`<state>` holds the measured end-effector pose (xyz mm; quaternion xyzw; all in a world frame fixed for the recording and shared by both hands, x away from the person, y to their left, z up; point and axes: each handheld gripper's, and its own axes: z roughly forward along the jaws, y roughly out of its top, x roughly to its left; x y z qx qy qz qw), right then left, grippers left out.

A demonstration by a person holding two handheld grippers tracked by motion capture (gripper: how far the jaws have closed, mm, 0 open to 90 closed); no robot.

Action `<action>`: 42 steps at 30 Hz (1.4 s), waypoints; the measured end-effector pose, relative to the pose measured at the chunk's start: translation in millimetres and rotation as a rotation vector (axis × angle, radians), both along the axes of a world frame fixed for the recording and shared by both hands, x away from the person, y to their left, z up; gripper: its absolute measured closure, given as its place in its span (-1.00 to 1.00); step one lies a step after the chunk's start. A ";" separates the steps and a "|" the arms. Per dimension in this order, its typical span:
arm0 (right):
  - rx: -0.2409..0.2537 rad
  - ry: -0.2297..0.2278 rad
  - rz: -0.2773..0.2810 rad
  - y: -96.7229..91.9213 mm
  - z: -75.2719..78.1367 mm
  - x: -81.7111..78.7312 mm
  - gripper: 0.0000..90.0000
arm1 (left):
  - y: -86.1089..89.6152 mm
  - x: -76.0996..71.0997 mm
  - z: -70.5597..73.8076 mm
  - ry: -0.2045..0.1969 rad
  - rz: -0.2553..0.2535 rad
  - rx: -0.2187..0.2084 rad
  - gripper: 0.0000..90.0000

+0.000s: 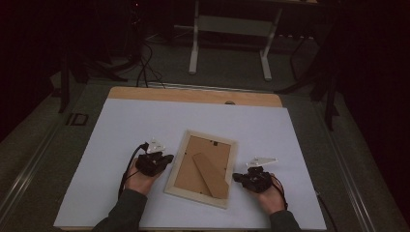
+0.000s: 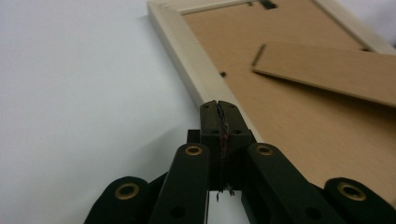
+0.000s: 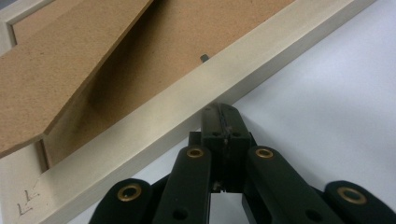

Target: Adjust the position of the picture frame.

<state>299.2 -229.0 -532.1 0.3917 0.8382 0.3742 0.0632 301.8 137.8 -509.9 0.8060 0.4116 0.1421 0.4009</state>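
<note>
A picture frame (image 1: 200, 166) lies face down on the white table top, pale wooden border around a brown backing board with a fold-out stand (image 1: 211, 174). My left gripper (image 1: 168, 159) is shut and empty, its tips right at the frame's left rail (image 2: 187, 60). My right gripper (image 1: 235, 177) is also shut and empty, its tips against the frame's right rail (image 3: 187, 107). In the left gripper view the stand (image 2: 327, 70) rises slightly off the backing. Small metal tabs (image 3: 204, 58) hold the backing in the border.
The white sheet (image 1: 121, 140) covers most of a wooden table whose far edge (image 1: 193, 95) shows bare. Beyond it, on the dark floor, stand a white table base (image 1: 227, 43) and loose cables (image 1: 142, 63). A cable trails from each gripper.
</note>
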 end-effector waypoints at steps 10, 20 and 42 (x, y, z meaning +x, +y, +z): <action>0.012 0.004 0.000 -1.0 -0.7 0.6 1.00 | 6.7 -39.9 -8.5 0.027 -0.086 -0.065 1.00; 0.022 0.007 -0.002 -1.4 -1.2 0.9 1.00 | 4.6 -63.7 -9.1 0.006 -0.165 -0.052 1.00; 0.021 0.010 -0.001 -1.4 -1.0 1.2 1.00 | 0.7 -84.1 -22.2 0.001 -0.227 0.049 1.00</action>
